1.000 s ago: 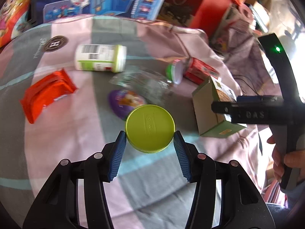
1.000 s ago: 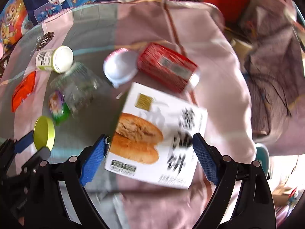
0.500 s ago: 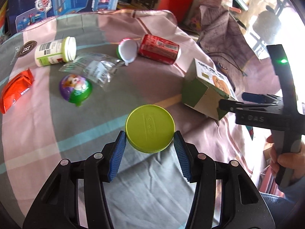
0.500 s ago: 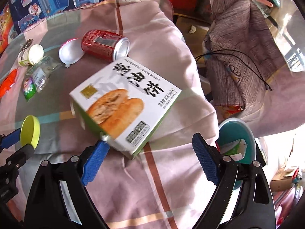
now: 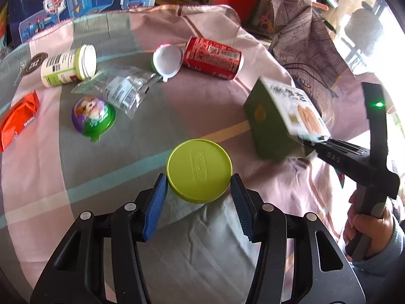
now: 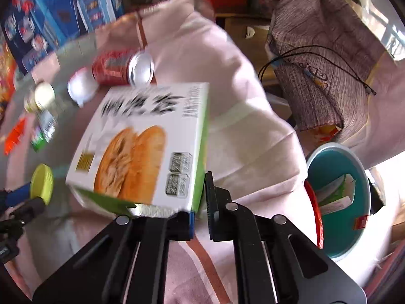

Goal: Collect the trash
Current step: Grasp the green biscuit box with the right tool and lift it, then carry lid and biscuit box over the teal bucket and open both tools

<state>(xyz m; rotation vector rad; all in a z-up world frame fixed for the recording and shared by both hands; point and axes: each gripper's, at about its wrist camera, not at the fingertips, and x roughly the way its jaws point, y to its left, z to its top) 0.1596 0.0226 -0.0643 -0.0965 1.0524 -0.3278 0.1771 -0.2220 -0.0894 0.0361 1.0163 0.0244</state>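
right hand-held gripper (image 6: 200,200) tilted downward

Can (image 5: 212,58) behind box (image 5: 273,116), left of bin (image 6: 339,202)

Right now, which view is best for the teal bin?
Right wrist view: the teal bin sits at lower right with its open mouth facing the camera and some packaging already inside. The left wrist view does not show it at all; the person's hand and right gripper fill that side.
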